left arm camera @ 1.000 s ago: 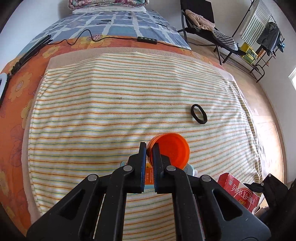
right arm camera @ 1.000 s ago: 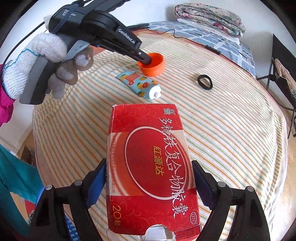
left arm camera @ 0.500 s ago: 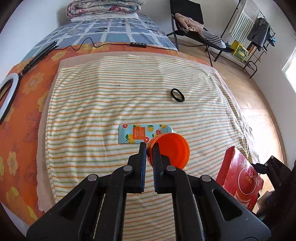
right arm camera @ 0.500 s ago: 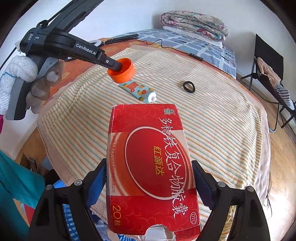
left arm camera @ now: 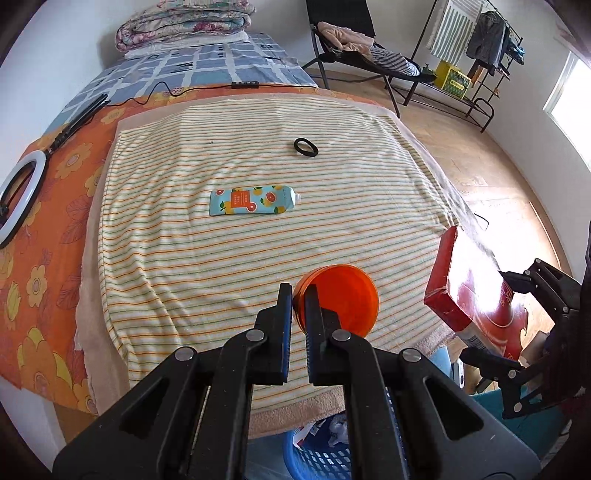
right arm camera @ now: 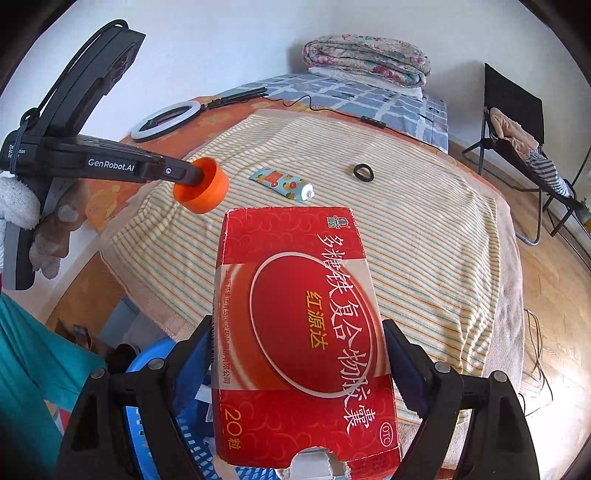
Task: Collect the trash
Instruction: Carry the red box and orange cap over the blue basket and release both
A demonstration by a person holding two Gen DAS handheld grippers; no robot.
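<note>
Orange cap [left arm camera: 341,301] pinched at its rim by the left hand-held gripper [left arm camera: 298,295]
Right hand-held gripper [right arm camera: 299,332] clamps a red carton [right arm camera: 299,332] above a striped towel [left arm camera: 240,229]

Surface: bed [left arm camera: 55,206] under an orange flowered sheet, topped by a striped towel [left arm camera: 229,258].
On the towel: fruit-printed tube [left arm camera: 253,200] near the middle; black ring [left arm camera: 306,147] farther back, well apart.
On the sheet: ring light [left arm camera: 20,195] at left, black cable [left arm camera: 155,90] behind.
Far end: folded quilts [left arm camera: 184,26].
</note>
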